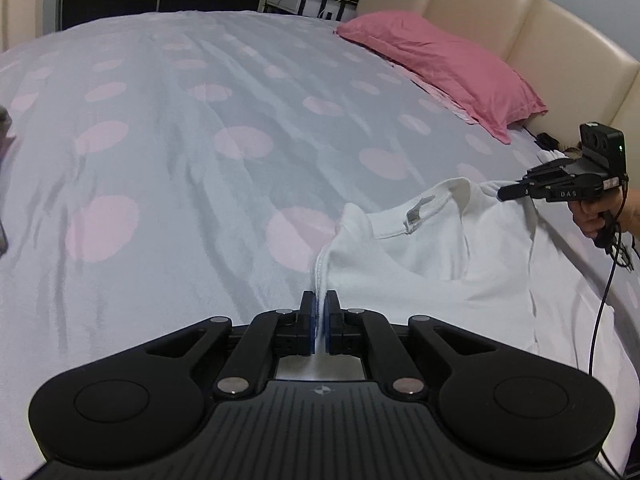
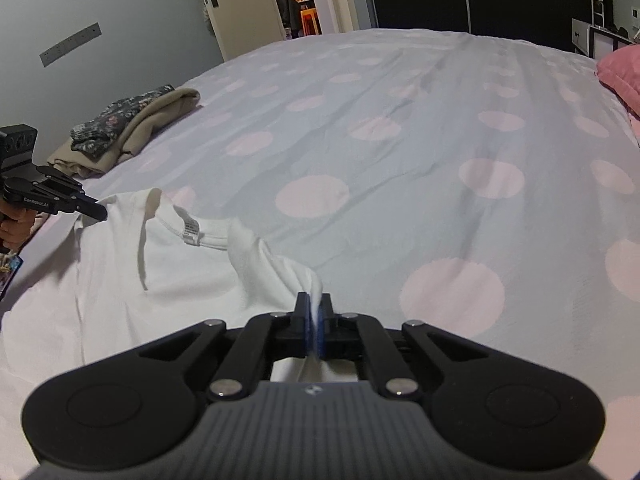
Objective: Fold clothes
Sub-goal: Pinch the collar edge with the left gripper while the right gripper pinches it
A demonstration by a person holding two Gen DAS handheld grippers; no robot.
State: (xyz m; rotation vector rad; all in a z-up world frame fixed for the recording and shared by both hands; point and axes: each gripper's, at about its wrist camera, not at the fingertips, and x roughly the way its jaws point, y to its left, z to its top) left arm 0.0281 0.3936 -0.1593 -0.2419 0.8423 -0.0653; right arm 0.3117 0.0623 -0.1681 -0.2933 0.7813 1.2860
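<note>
One white shirt [image 1: 460, 248] (two clamped tongs [image 1: 320, 300])

pink pillow [image 1: 444, 68] against the beige headboard [image 1: 520, 28] (dotted bedspread [image 1: 200, 140] below).

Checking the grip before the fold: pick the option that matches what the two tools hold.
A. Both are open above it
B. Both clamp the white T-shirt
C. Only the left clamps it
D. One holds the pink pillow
B: the left tool and the right tool each pinch an edge of the white T-shirt near its collar.
</note>
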